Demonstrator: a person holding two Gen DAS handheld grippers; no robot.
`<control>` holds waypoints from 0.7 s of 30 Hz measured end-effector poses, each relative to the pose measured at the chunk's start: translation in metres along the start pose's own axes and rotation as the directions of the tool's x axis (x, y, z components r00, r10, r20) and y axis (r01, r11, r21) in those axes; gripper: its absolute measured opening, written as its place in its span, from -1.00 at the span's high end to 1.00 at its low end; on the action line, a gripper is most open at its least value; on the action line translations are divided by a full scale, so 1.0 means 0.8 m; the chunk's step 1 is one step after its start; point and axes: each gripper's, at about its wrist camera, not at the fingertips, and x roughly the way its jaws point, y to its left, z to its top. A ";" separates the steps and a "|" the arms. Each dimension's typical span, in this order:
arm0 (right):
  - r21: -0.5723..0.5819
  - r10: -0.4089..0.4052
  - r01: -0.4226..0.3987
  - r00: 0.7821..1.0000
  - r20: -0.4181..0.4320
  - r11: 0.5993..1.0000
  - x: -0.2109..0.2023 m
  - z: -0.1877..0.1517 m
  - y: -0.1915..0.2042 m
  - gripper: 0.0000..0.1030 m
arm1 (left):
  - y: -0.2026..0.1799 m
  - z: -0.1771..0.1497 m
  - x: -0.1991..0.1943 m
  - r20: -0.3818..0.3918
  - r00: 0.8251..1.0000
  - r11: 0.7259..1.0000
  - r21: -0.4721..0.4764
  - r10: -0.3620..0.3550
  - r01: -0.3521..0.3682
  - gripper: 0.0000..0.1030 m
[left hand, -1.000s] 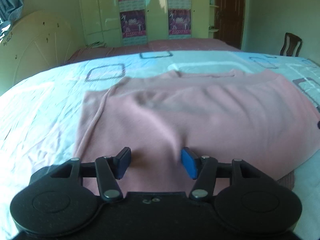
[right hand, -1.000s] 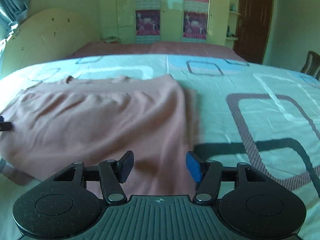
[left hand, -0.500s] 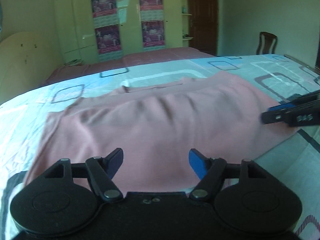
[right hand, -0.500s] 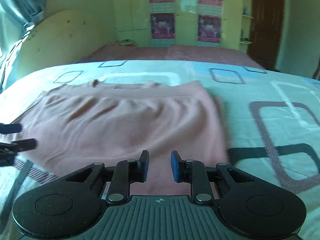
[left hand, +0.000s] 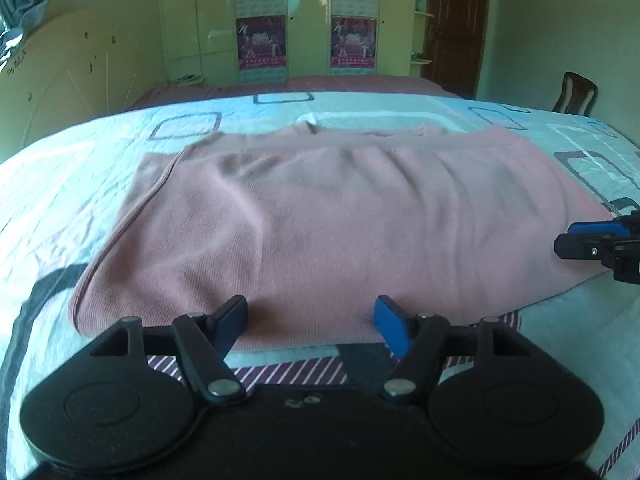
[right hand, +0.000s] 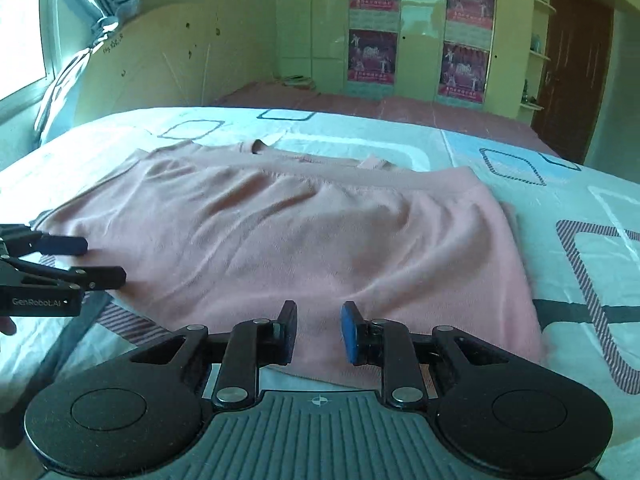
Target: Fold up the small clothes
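Top (left hand: 328, 232): pink knit, already folded once, lying flat mid-bed (left hand: 80, 184) with neckline at far edge and fold at near edge. Reads as light, soft, limp; no stiffness, so sags wherever unsupported. Ribbed weave looks grippy, not slippery. Nothing fragile. Shallow wrinkles across the upper layer.

Best hold, by judgement: the near corners, pinching all stacked layers together. Grabbing mid-panel likely lifts only the top layer and bunches it.

Left gripper (left hand: 310, 314): jaws well apart and closing slightly, nothing pinched, hovering over near edge toward the left side of the top. Also visible from the side in right view (right hand: 86, 260), fingers apart, tips at the left edge of the cloth.

Right gripper (right hand: 318, 330): jaws narrowly apart, no cloth seen between, over near edge toward the right side. Seen at right border of left view (left hand: 564, 240); contact with cloth impossible to tell there.

Sheet (right hand: 560, 208): pale blue-white with dark rectangle print, soft and slightly creased; gives under pressure, may get pinched along with the top.

Room: green wardrobe (left hand: 304, 20) with posters at far wall, dark door (left hand: 456, 28) far right, chair (left hand: 576, 92) right, curtain (right hand: 80, 12) and window far left, headboard (left hand: 72, 72) leaning left.
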 end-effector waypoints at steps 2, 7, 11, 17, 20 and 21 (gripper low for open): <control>-0.030 -0.030 0.027 0.995 -0.096 0.999 0.027 -0.006 0.012 0.54 | 0.001 -0.001 0.001 0.005 1.000 1.000 0.006 0.000 0.000 -0.35; -0.035 -0.044 0.041 0.997 -0.066 0.999 0.025 -0.010 -0.002 0.54 | 0.017 -0.001 -0.009 0.014 0.999 0.999 0.004 0.033 -0.033 -0.38; 0.074 -0.223 0.229 0.971 -0.085 0.971 0.012 -0.022 -0.072 0.54 | 0.060 -0.006 -0.013 0.005 0.994 0.993 -0.047 0.112 -0.112 -0.39; 0.136 -0.196 0.207 0.977 -0.090 0.969 -0.011 -0.039 -0.124 0.54 | 0.088 -0.013 -0.018 0.004 0.993 0.991 -0.076 0.115 -0.114 -0.38; 0.140 -0.208 0.220 0.974 -0.092 0.965 -0.012 -0.038 -0.122 0.54 | 0.085 -0.012 -0.016 0.001 0.992 0.989 -0.080 0.127 -0.126 -0.38; 0.137 -0.213 0.225 0.973 -0.092 0.965 -0.012 -0.038 -0.120 0.54 | 0.085 -0.011 -0.016 0.001 0.992 0.989 -0.082 0.127 -0.126 -0.38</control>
